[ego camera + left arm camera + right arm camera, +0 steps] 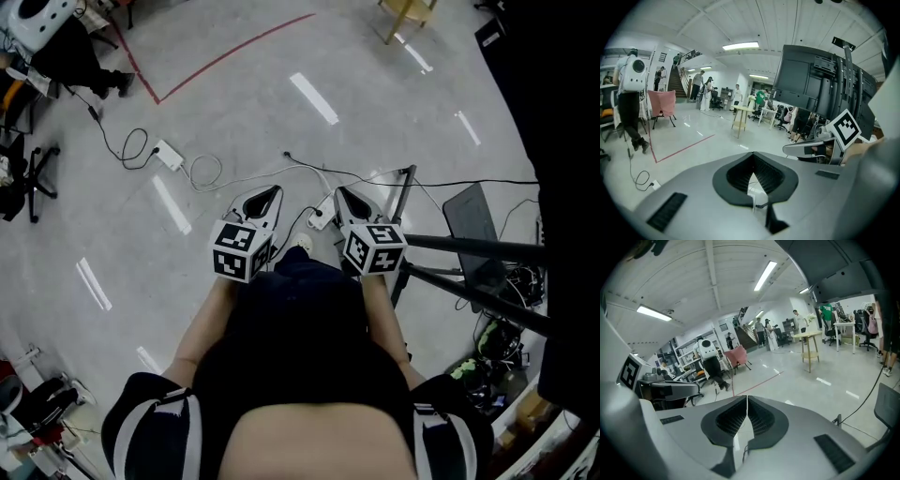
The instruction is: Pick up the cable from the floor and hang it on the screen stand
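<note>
One thin dark cable [305, 166] lies loose on the grey floor [234, 94], just ahead of the left tongs [273, 190] and right tongs [339, 191], both pressed together and empty, beside one black screen stand [469, 248].

Grey floor [234, 103], cable [253, 176], pwr strip [169, 155], red tape [234, 58]

Both forearms are reaching forward, side by side. The left tool [274, 191] and right tool [339, 191] are pointing downward, jaws together.
</note>
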Action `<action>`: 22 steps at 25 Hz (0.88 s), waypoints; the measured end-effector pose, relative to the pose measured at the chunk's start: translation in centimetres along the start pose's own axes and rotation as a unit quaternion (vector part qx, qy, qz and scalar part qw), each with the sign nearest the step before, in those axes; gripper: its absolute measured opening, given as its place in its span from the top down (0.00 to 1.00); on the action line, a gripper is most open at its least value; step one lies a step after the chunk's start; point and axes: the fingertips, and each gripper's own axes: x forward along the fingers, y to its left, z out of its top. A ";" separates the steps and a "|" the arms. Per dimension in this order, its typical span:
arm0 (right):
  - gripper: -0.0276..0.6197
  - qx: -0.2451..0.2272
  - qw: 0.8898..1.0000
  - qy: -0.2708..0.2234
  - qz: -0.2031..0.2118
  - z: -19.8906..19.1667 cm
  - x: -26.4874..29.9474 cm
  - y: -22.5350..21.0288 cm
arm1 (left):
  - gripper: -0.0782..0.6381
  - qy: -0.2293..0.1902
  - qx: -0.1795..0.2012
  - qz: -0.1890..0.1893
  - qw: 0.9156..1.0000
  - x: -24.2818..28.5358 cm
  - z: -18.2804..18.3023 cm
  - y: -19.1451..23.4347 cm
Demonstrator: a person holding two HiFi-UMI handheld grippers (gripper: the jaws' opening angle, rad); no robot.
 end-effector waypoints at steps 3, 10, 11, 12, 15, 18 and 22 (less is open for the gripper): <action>0.92 -0.003 1.000 0.007 0.010 0.0 1.4 -1.5 | 0.88 0.000 -0.005 0.008 1.000 1.7 -0.2 0.4; 0.92 -0.024 0.999 0.018 0.036 0.3 4.5 -2.6 | 0.88 -0.006 -0.011 0.024 1.000 3.9 -0.3 1.8; 0.92 -0.026 0.999 0.020 0.039 0.4 5.1 -2.8 | 0.88 -0.006 -0.011 0.025 1.000 4.3 -0.2 2.0; 0.92 -0.028 0.998 0.021 0.043 0.6 5.6 -2.9 | 0.88 -0.007 -0.010 0.026 1.000 4.7 0.0 2.3; 0.92 -0.036 0.998 0.019 0.053 2.0 7.1 -2.3 | 0.88 -0.013 -0.006 0.029 0.999 5.3 1.3 3.3; 0.92 -0.049 0.996 0.027 0.071 2.6 8.8 -1.5 | 0.88 -0.011 -0.005 0.031 0.999 5.8 1.7 4.5; 0.92 -0.053 0.994 0.047 0.087 2.9 11.8 -2.1 | 0.88 -0.003 -0.003 0.042 0.999 7.7 1.9 6.7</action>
